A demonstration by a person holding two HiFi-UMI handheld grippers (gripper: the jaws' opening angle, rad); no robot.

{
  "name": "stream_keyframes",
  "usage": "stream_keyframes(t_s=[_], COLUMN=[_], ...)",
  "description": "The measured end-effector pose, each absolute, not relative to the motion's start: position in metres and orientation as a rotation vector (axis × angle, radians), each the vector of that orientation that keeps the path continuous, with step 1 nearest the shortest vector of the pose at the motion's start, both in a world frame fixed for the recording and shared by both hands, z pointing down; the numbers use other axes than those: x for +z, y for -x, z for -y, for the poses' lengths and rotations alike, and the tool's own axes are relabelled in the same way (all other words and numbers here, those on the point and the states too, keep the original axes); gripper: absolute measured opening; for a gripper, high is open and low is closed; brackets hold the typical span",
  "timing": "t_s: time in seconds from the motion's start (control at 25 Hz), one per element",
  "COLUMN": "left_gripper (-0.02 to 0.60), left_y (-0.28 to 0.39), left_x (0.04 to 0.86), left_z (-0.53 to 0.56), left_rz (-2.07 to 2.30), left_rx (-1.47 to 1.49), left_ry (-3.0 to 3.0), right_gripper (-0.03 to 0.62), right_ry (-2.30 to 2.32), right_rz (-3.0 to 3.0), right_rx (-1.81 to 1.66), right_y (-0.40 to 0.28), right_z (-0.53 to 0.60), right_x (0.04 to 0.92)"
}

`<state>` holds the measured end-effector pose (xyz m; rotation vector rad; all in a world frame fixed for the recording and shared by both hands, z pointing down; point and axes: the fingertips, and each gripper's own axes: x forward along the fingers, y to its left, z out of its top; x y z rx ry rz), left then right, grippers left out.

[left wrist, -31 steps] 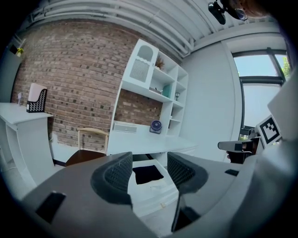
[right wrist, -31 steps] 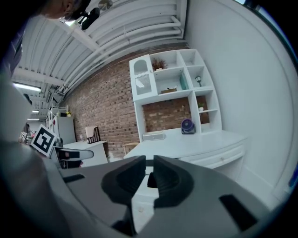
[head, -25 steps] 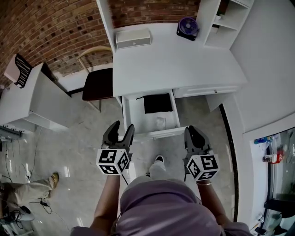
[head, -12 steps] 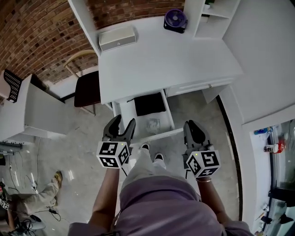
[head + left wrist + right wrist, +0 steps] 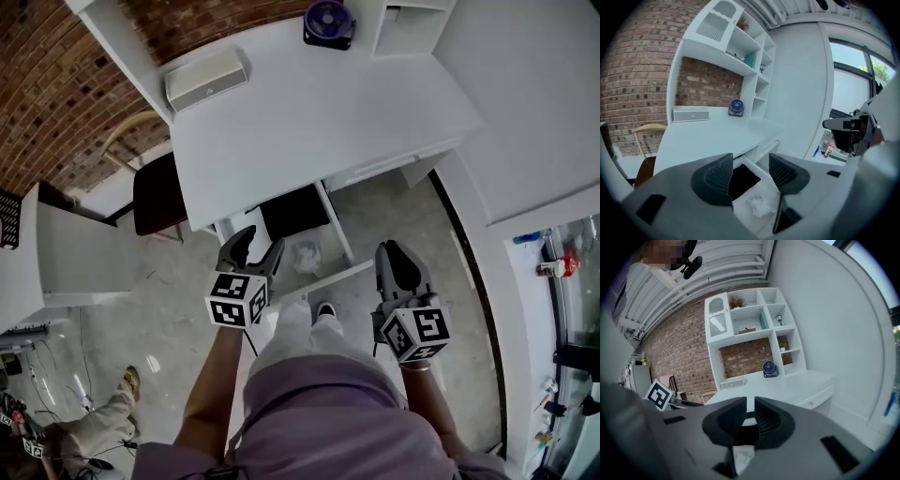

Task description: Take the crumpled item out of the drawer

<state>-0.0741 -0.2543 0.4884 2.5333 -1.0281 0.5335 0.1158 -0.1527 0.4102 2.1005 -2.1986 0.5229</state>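
The drawer (image 5: 336, 228) stands pulled out from under the front edge of the white desk (image 5: 319, 112), near its middle. The crumpled item (image 5: 306, 255), a small white wad, lies in the front part of the drawer, close to the front panel. A flat black item (image 5: 292, 211) fills the back part, half under the desk's edge. The left gripper (image 5: 255, 249) hovers over the drawer's front left corner. Its fingers are spread wide and hold nothing, and its own view looks between them down onto the crumpled item (image 5: 757, 205) and the black item (image 5: 743, 180). The right gripper (image 5: 397, 258) hangs off the drawer's right side, clear of it. Its fingers are drawn almost together with only a thin slit between them, and they grip nothing. At the desk's back edge sit a purple fan (image 5: 328, 21) and a long white box (image 5: 206, 80), and a chair (image 5: 155, 192) stands by the left end.
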Motion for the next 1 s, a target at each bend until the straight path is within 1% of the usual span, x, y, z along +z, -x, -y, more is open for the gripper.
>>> stream_keyframes(t_s=[0.36,1.0], left_gripper=[0.233,0.233], left_y=[0.036,-0.004], left_x=[0.543,0.649], left_z=[0.269,0.236], left_rz=[0.765,0.387], left_rx=[0.722,1.073], left_ry=[-2.549,-2.432], right_gripper=[0.040,0.040], right_ry=[-2.225,-2.409], right_rz=[2.050,1.785], right_rx=[0.587,0.661], right_y=[-0.125,-0.153], right_z=[0.159,0.145], right_x=[0.423,0.438])
